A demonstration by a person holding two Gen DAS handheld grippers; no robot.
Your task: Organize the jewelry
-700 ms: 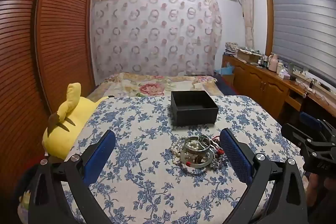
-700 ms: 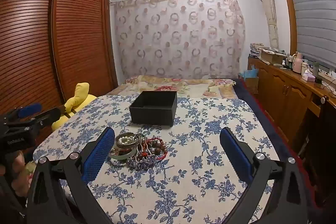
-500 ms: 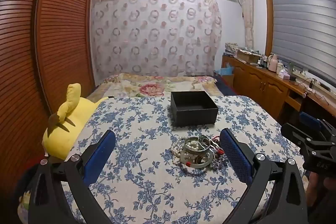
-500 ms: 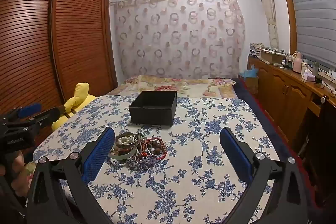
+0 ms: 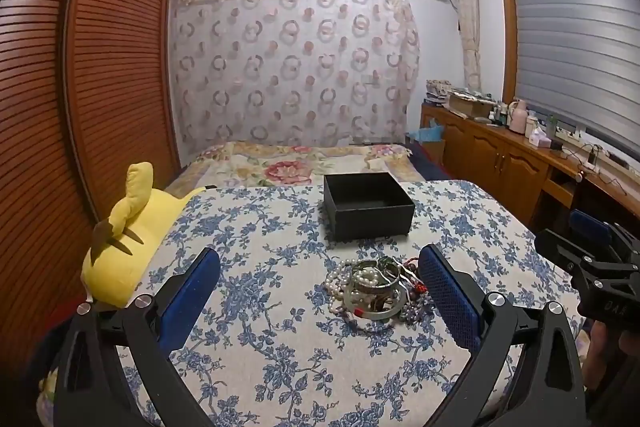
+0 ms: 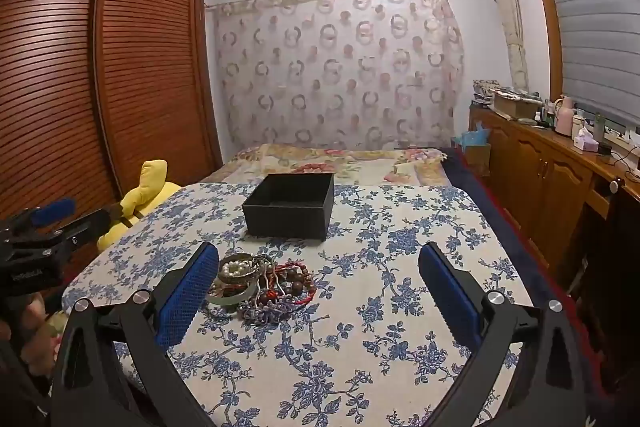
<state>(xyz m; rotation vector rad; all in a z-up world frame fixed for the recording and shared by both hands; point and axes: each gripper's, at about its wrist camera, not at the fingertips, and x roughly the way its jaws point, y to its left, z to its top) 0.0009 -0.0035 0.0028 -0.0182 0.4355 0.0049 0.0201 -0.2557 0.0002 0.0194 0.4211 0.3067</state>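
Left gripper [image 5: 320, 287]: jaws spread wide, nothing between the blue pads; it hangs above the cloth at the lower centre of its own view, angled down toward the work.
Right gripper [image 6: 318, 287]: likewise released and empty, lower centre of its view; the same tool shows at the right edge of the left view.
Jewelry pile [image 5: 376, 291]: one tangled heap on the cloth, lower centre-right of the left view, just beside the inner face of that gripper's right-hand pad. In the right view it sits lower centre-left, against the left-hand pad (so the heap lies between the two tools).
Pile contents: pearl strand, a pale bangle [image 6: 230, 297] lying flat, dark red-brown beads [image 6: 294, 281], purple beaded cord. Strands overlap; cannot tell which lies on top.
Black box [image 5: 368, 205]: open, lidless, centre of frame, beyond the pile and apart from it. Interior looks empty, though the floor is dark.
Floral cloth [image 5: 256, 307]: blue-on-white, covers the work surface.
Yellow plush [image 5: 128, 247]: left edge, off the work area.
Step in hand (judgement): start of sorting; nothing boxed yet. Wide jaws suit a first pick from a loose heap.
Risk (judgement): lifting one strand may drag its neighbours.
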